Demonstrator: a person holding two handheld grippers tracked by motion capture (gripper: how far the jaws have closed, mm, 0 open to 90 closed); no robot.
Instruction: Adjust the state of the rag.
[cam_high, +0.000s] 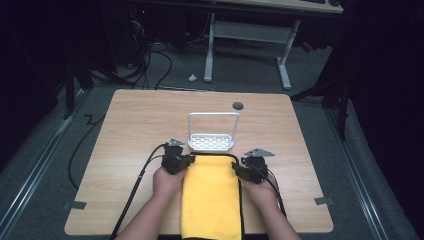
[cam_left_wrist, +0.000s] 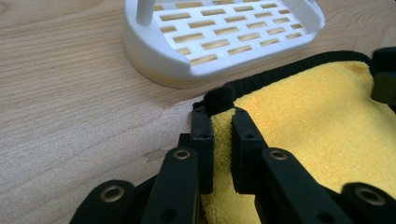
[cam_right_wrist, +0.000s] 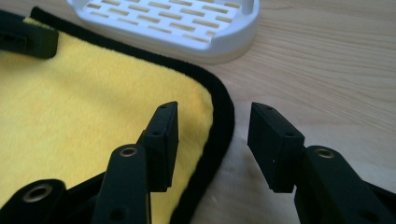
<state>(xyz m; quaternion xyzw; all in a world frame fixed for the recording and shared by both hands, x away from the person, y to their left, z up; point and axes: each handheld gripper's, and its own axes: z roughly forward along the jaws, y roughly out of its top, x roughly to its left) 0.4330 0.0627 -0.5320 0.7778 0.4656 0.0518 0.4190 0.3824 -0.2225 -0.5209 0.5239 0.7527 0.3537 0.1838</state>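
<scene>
Left claw (cam_high: 187, 161) is sitting at the far left corner of the yellow cloth (cam_high: 211, 197). In the left gripper view its jaws are pinching together on that corner: yellow pile is squeezed between the two pads, and the black hem is bunching up just past the tips (cam_left_wrist: 219, 122). The person's left hand (cam_high: 167, 181) is wrapping the claw body from behind.

The cloth is lying flat on the wooden table (cam_high: 130, 130), running from between the two claws back toward the person and hanging over the near table edge. Its black-trimmed far edge is lying just short of the white slotted rack (cam_high: 212, 142), which is standing directly ahead of both claws; I cannot tell whether the hem is touching the rack's base. The rack's upright loop handle is rising on its far side.

Right claw (cam_high: 239, 169) is sitting at the far right corner of the cloth. In the right gripper view its jaws are standing apart (cam_right_wrist: 212, 142): one pad is over the yellow surface, the other over bare wood, with the black hem running through the gap between them. The person's right hand (cam_high: 260, 189) is holding this claw.

A small dark round spot (cam_high: 238, 106) is showing on the table well beyond the rack.
</scene>
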